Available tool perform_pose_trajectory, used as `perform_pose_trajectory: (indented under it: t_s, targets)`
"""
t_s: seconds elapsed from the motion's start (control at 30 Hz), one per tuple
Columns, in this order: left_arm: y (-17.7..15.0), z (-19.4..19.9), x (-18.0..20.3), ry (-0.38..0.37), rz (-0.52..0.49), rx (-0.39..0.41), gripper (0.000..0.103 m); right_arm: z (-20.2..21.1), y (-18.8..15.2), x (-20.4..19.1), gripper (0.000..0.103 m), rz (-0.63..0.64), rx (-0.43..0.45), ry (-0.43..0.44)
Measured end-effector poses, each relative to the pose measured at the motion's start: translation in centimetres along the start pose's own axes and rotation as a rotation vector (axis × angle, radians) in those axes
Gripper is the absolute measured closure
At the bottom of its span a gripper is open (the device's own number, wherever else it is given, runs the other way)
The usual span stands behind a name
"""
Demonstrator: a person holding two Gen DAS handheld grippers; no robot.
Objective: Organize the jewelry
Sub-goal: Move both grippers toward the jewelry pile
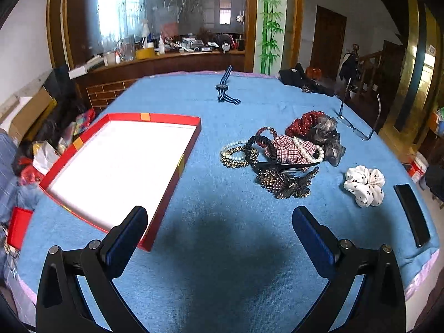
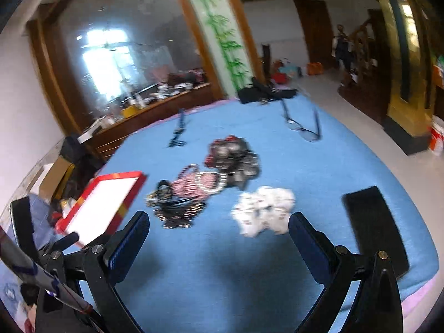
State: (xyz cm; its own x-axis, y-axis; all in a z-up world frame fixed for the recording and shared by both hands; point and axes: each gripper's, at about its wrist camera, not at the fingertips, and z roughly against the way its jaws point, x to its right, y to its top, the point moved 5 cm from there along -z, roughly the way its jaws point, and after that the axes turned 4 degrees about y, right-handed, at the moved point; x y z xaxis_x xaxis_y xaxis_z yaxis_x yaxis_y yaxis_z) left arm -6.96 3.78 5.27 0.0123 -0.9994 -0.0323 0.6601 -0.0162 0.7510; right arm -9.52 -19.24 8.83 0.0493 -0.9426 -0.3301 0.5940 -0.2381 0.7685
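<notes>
Table w/ blue cloth [image 1: 222, 249]: work surface; both grippers hover above near edge, nothing held.

Red tray [image 1: 177, 163], white-lined, lies flat at left, apparently empty; judged the destination for sorted items, set apart from the pile so drops land clean. Near corner sits just beside left finger in left wrist view.

Jewelry pile [image 1: 280, 155], centre-right: bead bracelets, pearl strand, checked and red scrunchies, black hair comb, beaded brooch-like pieces, all overlapping and tangled. Judged hard to lift one piece w/o dragging neighbours.

White dotted scrunchie [image 1: 365, 184]: lies alone, right of pile, clear on all sides; likely easiest first pick.

Black flat case [image 1: 412, 216] near right edge; eyeglasses [image 1: 358, 119] upside down behind pile; striped strap [image 1: 226, 91] far back; dark bag at far edge. None block path pile → tray.

Left gripper [image 1: 219, 222]: fingers spread wide, empty.

Right gripper [image 2: 219, 230]: fingers spread wide, empty, aimed toward scrunchie; view motion-blurred, so fine detail unreadable.
</notes>
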Motion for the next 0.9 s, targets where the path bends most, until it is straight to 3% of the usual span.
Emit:
perform_pose_trajectory:
  t_s: [0.23,0.9]
  targets:
    - [-0.2,-1.5,-0.3,-0.002,0.009,-0.052,0.000,-1.9,-1.1,0.6,0.001,0.024,-0.064,-0.127]
    - [-1.0,-3.0,1.3,0.011,-0.075,-0.089,0.000,-4.3,-2.1,0.2,0.001,0.040,-0.158,-0.110]
